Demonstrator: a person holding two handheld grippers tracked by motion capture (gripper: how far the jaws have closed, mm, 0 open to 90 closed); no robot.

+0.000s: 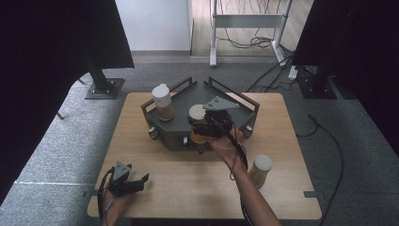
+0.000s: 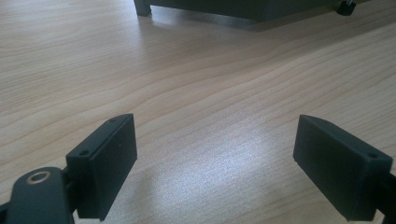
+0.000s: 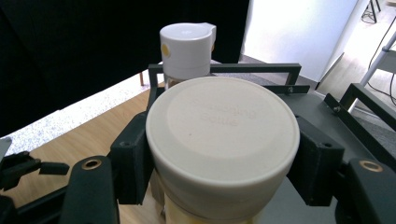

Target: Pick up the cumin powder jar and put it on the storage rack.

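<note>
High view: a light wooden table (image 1: 160, 188) carried a dark grey angular tray with raised rails (image 1: 221, 94) at its far middle. The right gripper (image 1: 200, 126), reaching from the person's right hand (image 1: 226, 143), was clamped on a cream-lidded jar with orange contents (image 1: 197, 123) at the tray's near edge, the lid just beside the gripper's grey three-cornered plate. A second jar with a white flip-top cap and orange contents (image 1: 163, 102) stood upright in the tray's left corner, apart from the held jar. A third, pale-lidded jar (image 1: 261, 170) stood upright on the table right of the forearm, well apart from the tray. The left gripper (image 1: 141, 181) lay low over the table's near left corner in the person's left hand (image 1: 113, 200).

Left gripper view: the two black jaws of the left gripper (image 2: 215, 158) stood wide apart with bare wood grain of the table (image 2: 187, 70) between them; the tray's dark base (image 2: 243, 9) showed at the top edge.

Right gripper view: the right gripper (image 3: 223, 158) pressed both pads against the sides of the cream-lidded jar (image 3: 223, 130), just under its broad round lid. Behind it rose the white-capped jar (image 3: 187, 49), against the tray's far rail (image 3: 261, 69). The tray's grey floor (image 3: 322, 109) lay beyond the right jaw.
</note>
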